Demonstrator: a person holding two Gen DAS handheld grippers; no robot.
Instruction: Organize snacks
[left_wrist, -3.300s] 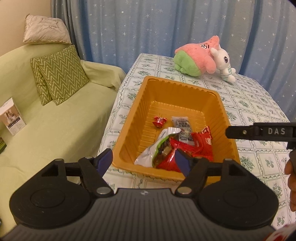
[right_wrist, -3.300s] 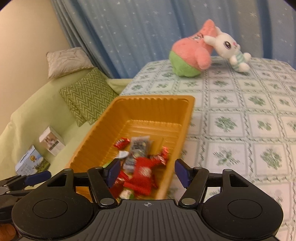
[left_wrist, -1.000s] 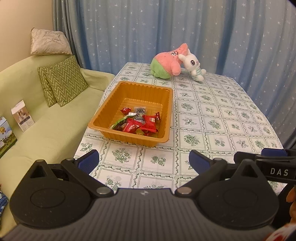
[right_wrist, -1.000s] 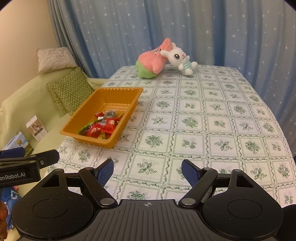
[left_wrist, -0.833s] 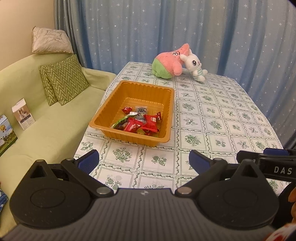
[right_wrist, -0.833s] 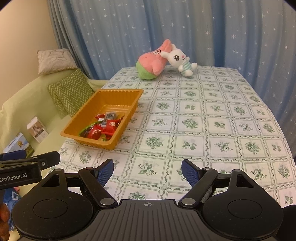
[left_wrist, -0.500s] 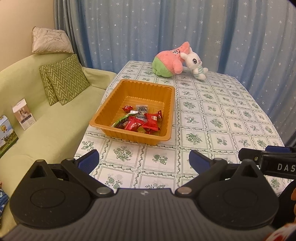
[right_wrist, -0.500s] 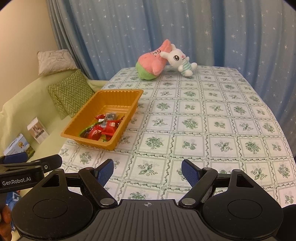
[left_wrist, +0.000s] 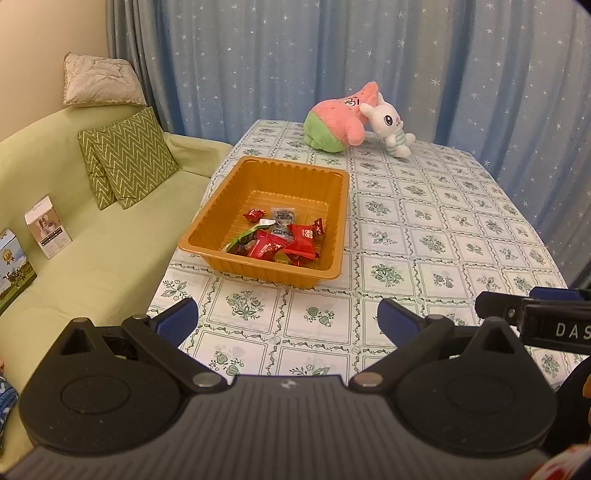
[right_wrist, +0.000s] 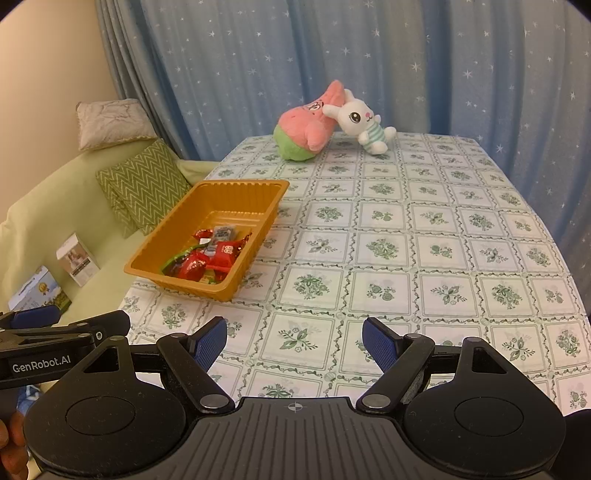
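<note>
Print on the wrappers heaped in the orange tray (left_wrist: 334, 206) is too small to read, and lower packets lie buried under the red ones. At 3 o'clock in the left wrist view, the right tool (left_wrist: 535, 317) is cut off by the frame, its lettering broken after "DAS". At 9 o'clock, a picture box (left_wrist: 13, 266) on the sofa (left_wrist: 110, 258) is likewise cropped. The bench (right_wrist: 443, 258) near edge hides behind each tool's body.

The left claw (left_wrist: 287, 316) hangs wide apart and empty over the near edge of the tabletop (left_wrist: 436, 236). At twelve o'clock from it sits the orange tray (left_wrist: 341, 206), snack packets (left_wrist: 280, 242) heaped in its near end. Farther off, at one o'clock, a pink plush (left_wrist: 338, 123) touches a white bunny plush (left_wrist: 389, 127); a green sofa (left_wrist: 92, 251) lies at nine o'clock.
</note>
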